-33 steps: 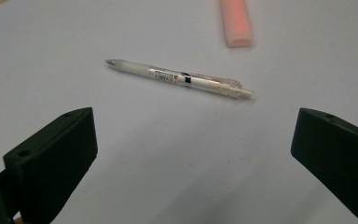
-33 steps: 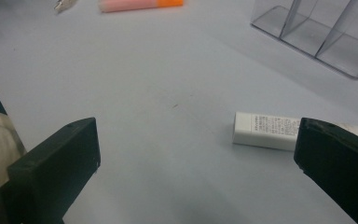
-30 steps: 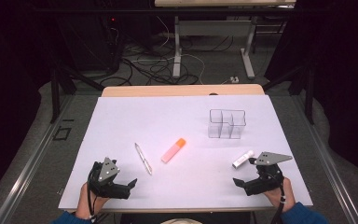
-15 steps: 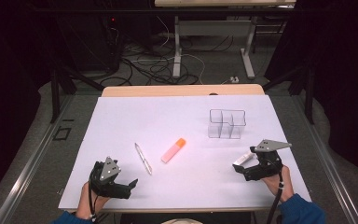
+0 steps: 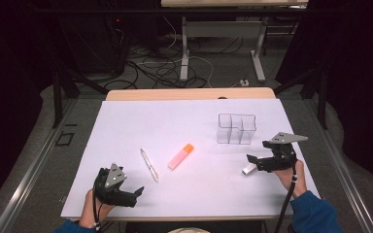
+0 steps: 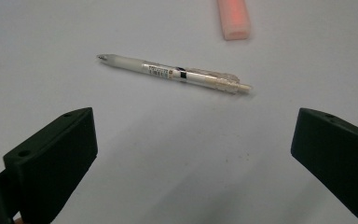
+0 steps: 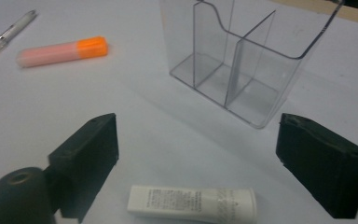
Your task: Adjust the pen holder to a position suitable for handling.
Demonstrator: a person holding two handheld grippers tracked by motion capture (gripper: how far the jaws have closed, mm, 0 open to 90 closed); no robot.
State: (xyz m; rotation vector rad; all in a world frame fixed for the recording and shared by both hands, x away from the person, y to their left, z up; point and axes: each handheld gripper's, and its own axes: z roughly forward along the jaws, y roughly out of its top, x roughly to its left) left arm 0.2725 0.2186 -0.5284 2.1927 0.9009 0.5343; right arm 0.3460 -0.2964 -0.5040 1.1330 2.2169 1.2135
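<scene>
No legible text anywhere.

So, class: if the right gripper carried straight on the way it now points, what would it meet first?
The white tube lying between the right gripper's open fingers, most likely; beyond it stands the clear divided organizer. Depth is hard to judge.

Clear organizer (image 5: 236, 129) blocks right-rear (pen (image 5: 148, 164), highlighter (image 5: 180, 156) mid-table); front-centre open.
</scene>
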